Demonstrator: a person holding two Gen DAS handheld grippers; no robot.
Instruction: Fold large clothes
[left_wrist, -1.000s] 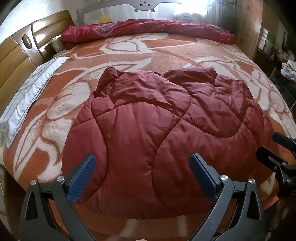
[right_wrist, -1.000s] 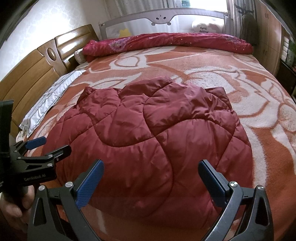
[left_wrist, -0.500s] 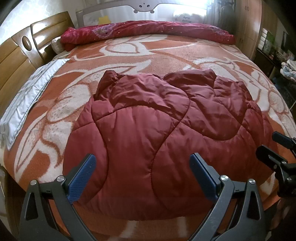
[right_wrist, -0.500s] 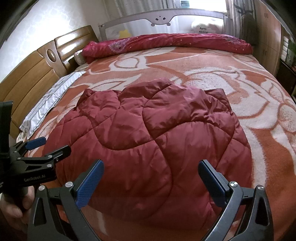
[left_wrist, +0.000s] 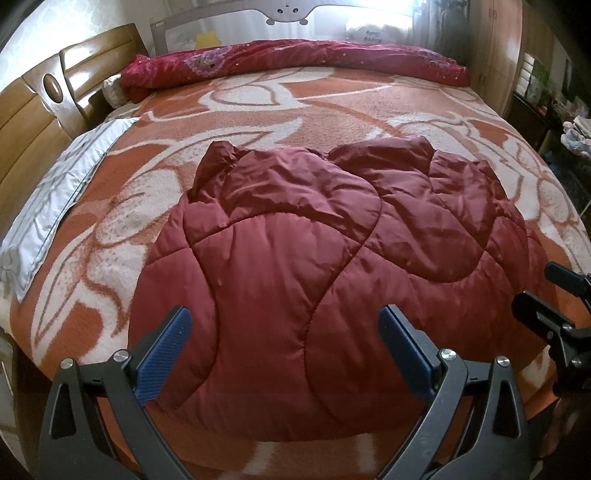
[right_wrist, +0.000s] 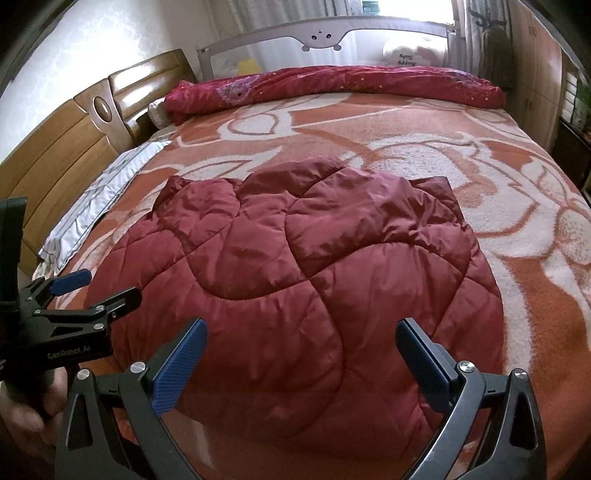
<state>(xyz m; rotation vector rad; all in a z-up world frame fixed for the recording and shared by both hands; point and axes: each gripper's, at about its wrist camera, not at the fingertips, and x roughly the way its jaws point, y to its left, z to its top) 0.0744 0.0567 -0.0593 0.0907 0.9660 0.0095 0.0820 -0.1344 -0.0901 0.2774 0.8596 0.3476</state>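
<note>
A dark red quilted padded coat (left_wrist: 314, 266) (right_wrist: 306, 284) lies spread flat on the bed, its near hem close to the bed's front edge. My left gripper (left_wrist: 284, 350) hovers open above the near hem, nothing between its blue pads. My right gripper (right_wrist: 301, 363) is open too, over the coat's near right part. The right gripper also shows at the right edge of the left wrist view (left_wrist: 554, 302). The left gripper, held by a hand, shows at the left edge of the right wrist view (right_wrist: 92, 291).
An orange and white flower-patterned blanket (left_wrist: 332, 110) covers the bed. A rolled red quilt (left_wrist: 295, 62) lies along the far side under a grey bed rail (right_wrist: 325, 37). A white pillow (left_wrist: 55, 195) and wooden headboard (right_wrist: 74, 140) are at the left. Cupboards stand at the right.
Both grippers have drawn back and risen slightly, so the coat sits a little farther away in each view. The coat itself has not moved.
</note>
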